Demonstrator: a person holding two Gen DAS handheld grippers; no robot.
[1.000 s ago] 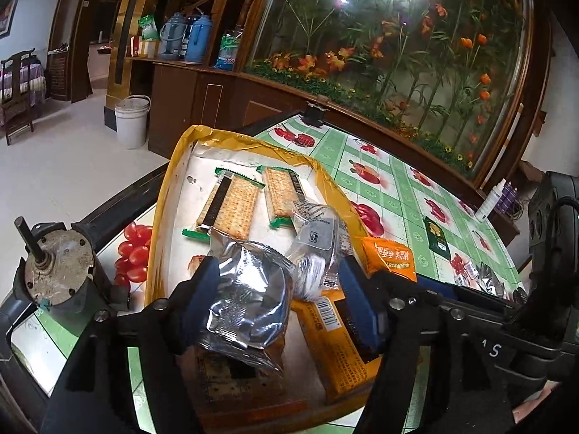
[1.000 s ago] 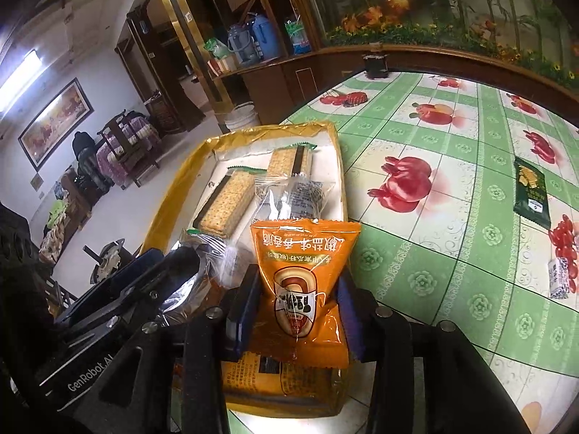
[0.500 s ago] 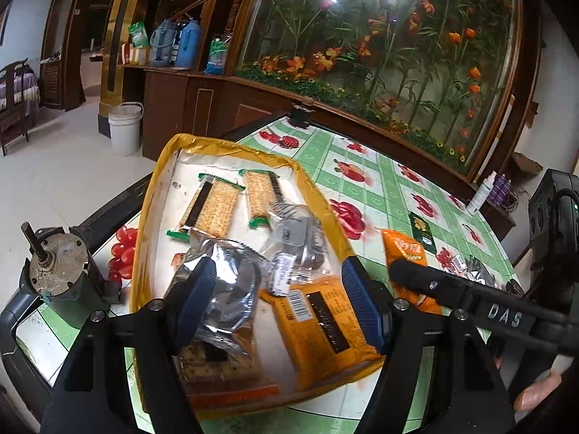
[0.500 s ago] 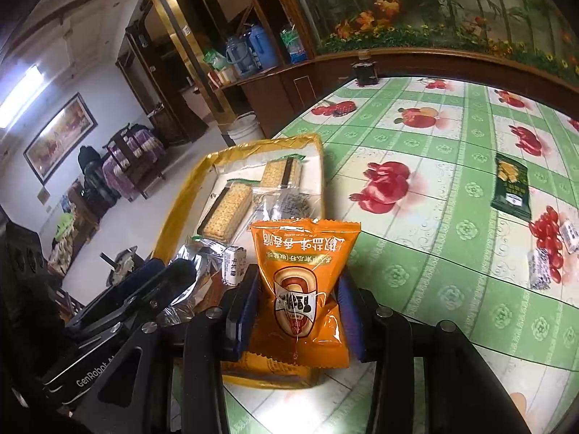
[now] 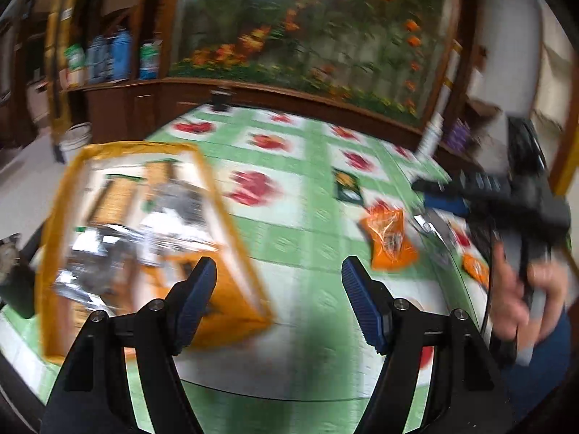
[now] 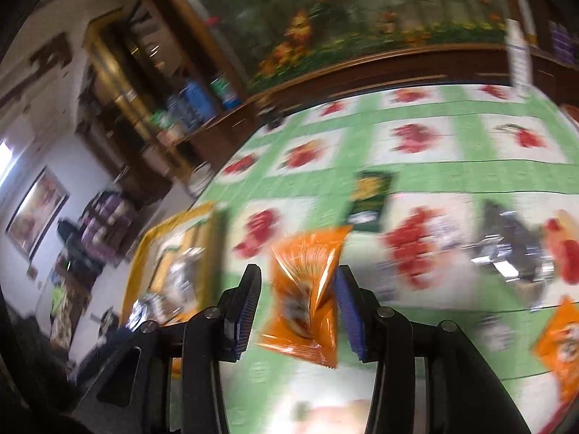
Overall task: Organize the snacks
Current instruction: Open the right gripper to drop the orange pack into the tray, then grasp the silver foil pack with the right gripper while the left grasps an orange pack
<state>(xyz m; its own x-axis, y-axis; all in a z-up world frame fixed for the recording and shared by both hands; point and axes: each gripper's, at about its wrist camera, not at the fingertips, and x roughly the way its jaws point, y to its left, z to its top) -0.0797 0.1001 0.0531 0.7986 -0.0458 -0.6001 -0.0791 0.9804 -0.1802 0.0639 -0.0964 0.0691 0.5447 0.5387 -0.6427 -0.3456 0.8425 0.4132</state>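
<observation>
Both our grippers have swung right, away from the yellow tray [image 5: 65,188]. Left gripper [image 5: 278,300]: fingers apart, empty. Right gripper [image 6: 296,303]: clamped on the orange packet [image 6: 307,289], long axis upright.

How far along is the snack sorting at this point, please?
Several packets already lie in the yellow tray. The right gripper holds an orange packet over the table, away from the tray; the left gripper is open and empty. Loose on the tablecloth and left to sort: a dark green packet, a silver packet and another orange packet.
</observation>
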